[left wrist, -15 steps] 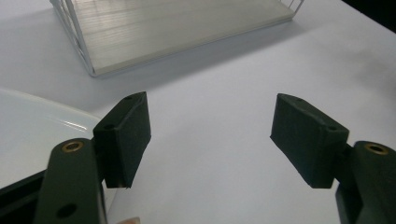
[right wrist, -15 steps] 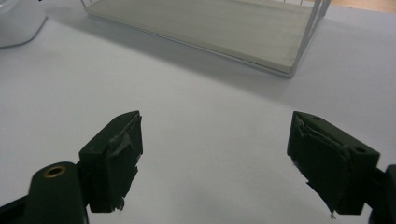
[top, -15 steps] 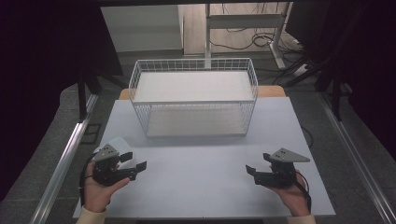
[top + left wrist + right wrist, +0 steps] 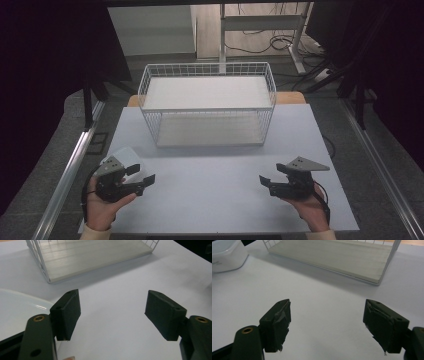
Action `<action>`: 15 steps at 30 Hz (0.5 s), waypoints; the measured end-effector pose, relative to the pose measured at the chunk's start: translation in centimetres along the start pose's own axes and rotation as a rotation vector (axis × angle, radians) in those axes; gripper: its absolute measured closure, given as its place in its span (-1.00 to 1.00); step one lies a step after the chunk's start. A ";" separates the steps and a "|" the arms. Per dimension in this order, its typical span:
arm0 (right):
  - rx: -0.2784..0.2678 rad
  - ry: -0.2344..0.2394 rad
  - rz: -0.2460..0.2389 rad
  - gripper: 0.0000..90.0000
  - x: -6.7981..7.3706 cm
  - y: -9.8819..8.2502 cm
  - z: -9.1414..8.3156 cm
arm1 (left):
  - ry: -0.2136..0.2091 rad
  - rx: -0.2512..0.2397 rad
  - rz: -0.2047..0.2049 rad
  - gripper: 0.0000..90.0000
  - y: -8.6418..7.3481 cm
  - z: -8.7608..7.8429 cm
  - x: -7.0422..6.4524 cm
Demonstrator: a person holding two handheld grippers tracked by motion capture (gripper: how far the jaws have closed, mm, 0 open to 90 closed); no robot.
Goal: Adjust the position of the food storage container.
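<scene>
A white wire basket with a pale board floor stands at the back middle of the white table. My left gripper is held low over the table's front left, open with nothing between its jaws. My right gripper is held over the front right, also open with nothing in it. In the left gripper view the open gripper points at the basket's near corner. In the right gripper view the open gripper faces bare table, with the basket beyond.
A white container sits on the table just behind my left gripper; its glossy rim lies beside the left jaw, and the container is far off to the left in the right gripper view. Dark floor, cables and metal rails surround the table.
</scene>
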State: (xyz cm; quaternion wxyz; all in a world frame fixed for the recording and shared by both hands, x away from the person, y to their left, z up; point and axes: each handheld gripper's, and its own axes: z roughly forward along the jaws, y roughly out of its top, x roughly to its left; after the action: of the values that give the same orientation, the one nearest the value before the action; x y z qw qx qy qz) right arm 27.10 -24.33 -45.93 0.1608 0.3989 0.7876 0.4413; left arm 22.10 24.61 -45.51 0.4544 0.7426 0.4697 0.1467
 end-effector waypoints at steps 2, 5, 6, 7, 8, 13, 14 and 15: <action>-0.003 0.004 -0.008 -0.48 0.2 -0.1 -0.3 | -0.005 -0.008 -0.002 -0.37 0.0 -0.2 -0.2; -0.001 0.011 0.001 -0.47 0.1 -0.1 -0.3 | -0.003 -0.012 -0.003 -0.36 0.1 -0.3 -0.2; -0.001 0.011 0.001 -0.47 0.1 -0.1 -0.3 | -0.003 -0.012 -0.003 -0.36 0.1 -0.3 -0.2; 0.002 0.012 0.001 -0.47 0.0 -0.1 -0.2 | -0.005 -0.012 -0.008 -0.36 0.1 -0.4 -0.1; 0.003 0.016 0.006 -0.47 -0.1 -0.2 -0.1 | -0.006 -0.011 -0.012 -0.36 0.1 -0.4 -0.1; 0.004 0.005 0.017 -0.47 -0.3 -0.4 -0.1 | 0.010 -0.011 -0.014 -0.36 0.5 -1.3 0.2; 0.004 0.005 0.017 -0.47 -0.3 -0.4 -0.1 | 0.010 -0.017 -0.019 -0.36 0.7 -1.6 0.2; 0.004 0.004 0.016 -0.46 -0.3 -0.4 -0.1 | 0.010 -0.022 -0.023 -0.36 0.8 -1.9 0.3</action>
State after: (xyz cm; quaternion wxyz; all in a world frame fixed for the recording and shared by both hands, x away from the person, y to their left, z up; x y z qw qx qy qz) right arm 27.00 -24.78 -46.24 0.1550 0.4048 0.7854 0.4418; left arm 21.52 25.71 -43.88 0.4618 0.7313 0.4787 0.1506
